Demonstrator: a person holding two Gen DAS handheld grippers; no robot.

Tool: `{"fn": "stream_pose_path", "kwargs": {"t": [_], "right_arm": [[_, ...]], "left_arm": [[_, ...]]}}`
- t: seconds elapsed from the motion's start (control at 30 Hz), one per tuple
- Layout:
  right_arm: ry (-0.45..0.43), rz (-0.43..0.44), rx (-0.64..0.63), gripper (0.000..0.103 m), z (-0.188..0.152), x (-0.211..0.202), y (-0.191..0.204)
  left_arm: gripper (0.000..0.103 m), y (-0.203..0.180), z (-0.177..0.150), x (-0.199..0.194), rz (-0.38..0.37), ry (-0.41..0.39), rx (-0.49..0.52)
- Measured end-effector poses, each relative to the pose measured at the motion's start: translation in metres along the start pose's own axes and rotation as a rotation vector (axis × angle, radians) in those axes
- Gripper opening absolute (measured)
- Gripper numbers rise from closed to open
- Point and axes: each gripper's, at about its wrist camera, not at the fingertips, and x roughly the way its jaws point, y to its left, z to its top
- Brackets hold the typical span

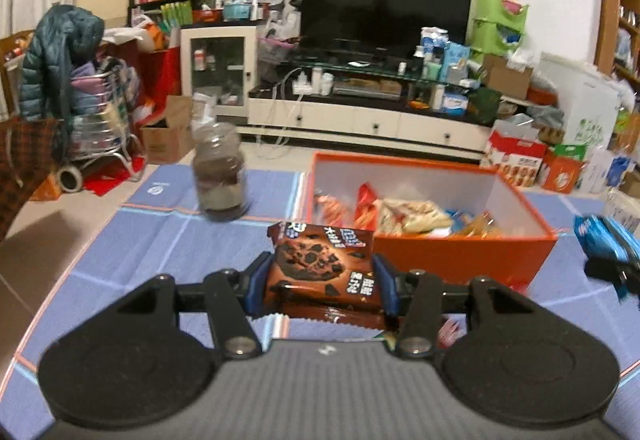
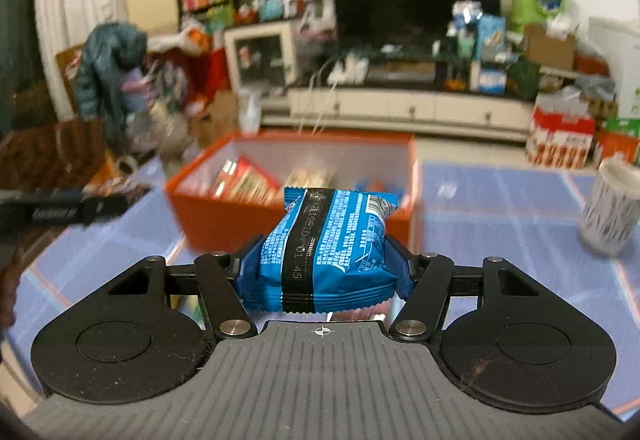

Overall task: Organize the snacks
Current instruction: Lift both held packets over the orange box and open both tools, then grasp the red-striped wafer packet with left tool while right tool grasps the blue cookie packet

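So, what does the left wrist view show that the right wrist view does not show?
Only the left wrist view shows the brown cookie packet clamped in the left gripper, and a dark jar on the cloth. Only the right wrist view shows the white patterned cup and the printed back of the blue packet clamped in the right gripper. Both show the orange box with snacks inside, the blue tablecloth and the television.

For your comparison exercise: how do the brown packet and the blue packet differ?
The brown packet shows a chocolate cookie picture; the blue packet shows small print and a black seam. Brown sits in the left gripper, blue in the right gripper. Both are clamped, with the orange box ahead.
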Motion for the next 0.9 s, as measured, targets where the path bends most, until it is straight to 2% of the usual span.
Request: {"fn": "stream_pose_path", "kwargs": {"t": [0.17,0.4,0.43,0.47,0.5,0.6,0.67,0.7,0.9], "right_arm": [[-0.024,-0.012,0.041,0.052,0.032,0.018,-0.017],[-0.028,-0.002,0.039,0.052,0.071,0.076,-0.009],[-0.027,-0.012,0.037,0.053,0.077,0.088,-0.007],[-0.023,-0.018,0.039,0.053,0.082,0.099,-0.006],[-0.011,-0.020,0.047,0.054,0.085,0.109,-0.006],[0.019,0.002,0.092,0.056,0.088,0.109,-0.012],[-0.025,0.005,0.074,0.067,0.079,0.083,-0.014],[-0.037,-0.005,0.060,0.069,0.070,0.068,-0.014],[0.015,-0.080,0.085,0.071,-0.030,-0.015,-0.021]], "left_arm": [[0.051,-0.006,0.022,0.017,-0.024,-0.010,-0.003],[0.051,-0.024,0.063,0.072,0.015,-0.032,0.017],[0.053,-0.027,0.066,0.083,0.028,-0.032,0.027],[0.062,-0.028,0.068,0.092,0.038,-0.029,0.030],[0.067,-0.028,0.070,0.100,0.051,-0.020,0.026],[0.072,-0.024,0.064,0.082,0.029,-0.037,0.019],[0.075,-0.020,0.055,0.064,0.021,-0.049,0.024],[0.076,-0.015,0.046,0.052,0.010,-0.044,0.019],[0.086,-0.004,-0.009,-0.003,-0.019,-0.020,-0.006]]}}
